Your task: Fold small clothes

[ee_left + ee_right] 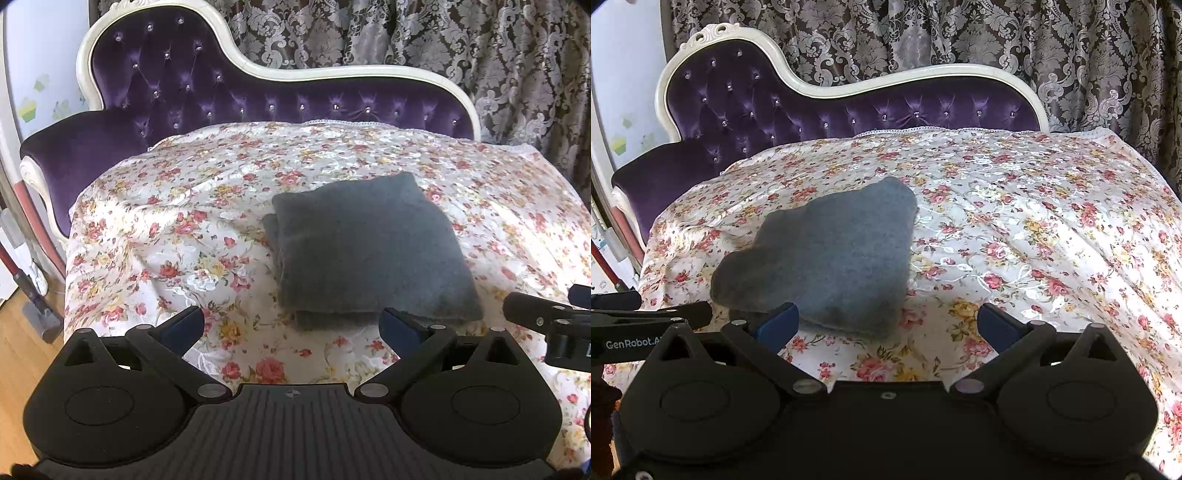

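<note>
A grey knitted garment point(369, 247) lies folded into a thick square on the floral sheet point(166, 221). It also shows in the right wrist view point(834, 254), left of centre. My left gripper point(291, 328) is open and empty, just in front of the garment's near edge. My right gripper point(888, 325) is open and empty, in front of the garment's near right corner. The right gripper's side shows at the right edge of the left wrist view point(546, 317). The left gripper's side shows at the left edge of the right wrist view point(650, 317).
The sheet covers a purple tufted chaise with a white carved frame point(258, 70). Patterned curtains point(997, 37) hang behind it. A wooden floor point(18, 350) and a vacuum cleaner point(33, 291) are at the left.
</note>
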Tool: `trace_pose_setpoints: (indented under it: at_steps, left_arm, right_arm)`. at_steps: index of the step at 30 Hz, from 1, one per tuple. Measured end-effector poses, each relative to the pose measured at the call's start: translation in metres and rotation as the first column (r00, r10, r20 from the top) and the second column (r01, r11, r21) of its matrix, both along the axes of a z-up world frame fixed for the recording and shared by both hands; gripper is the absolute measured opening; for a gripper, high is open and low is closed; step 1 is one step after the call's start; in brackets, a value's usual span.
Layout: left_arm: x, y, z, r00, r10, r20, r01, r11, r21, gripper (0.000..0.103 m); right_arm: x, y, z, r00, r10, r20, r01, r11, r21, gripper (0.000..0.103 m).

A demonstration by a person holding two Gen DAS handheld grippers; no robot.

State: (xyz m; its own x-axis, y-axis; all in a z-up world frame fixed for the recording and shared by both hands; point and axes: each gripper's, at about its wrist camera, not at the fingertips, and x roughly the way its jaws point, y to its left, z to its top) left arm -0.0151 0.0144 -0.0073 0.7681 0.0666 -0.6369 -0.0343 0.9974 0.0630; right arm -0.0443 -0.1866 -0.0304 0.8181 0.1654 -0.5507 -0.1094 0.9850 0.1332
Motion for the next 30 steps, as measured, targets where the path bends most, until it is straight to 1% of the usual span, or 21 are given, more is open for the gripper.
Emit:
trace_pose_setpoints:
  at_steps: [12, 30]
  left_arm:
    - [-0.0012, 0.0026, -0.0052, 1.000, 0.008, -0.030, -0.008, 1.000, -0.003, 0.102]
    - [-0.0007, -0.0001, -0.0096, 0.999, 0.004, -0.050, -0.004, 1.000, -0.012, 0.102]
  right_arm:
    - [0.0002, 0.0021, -0.0021, 1.000, 0.013, -0.024, -0.012, 1.000, 0.021, 0.102]
    - [0.0019, 0.0048, -0.0059, 0.999, 0.018, -0.046, -0.016, 0.999, 0.036, 0.102]
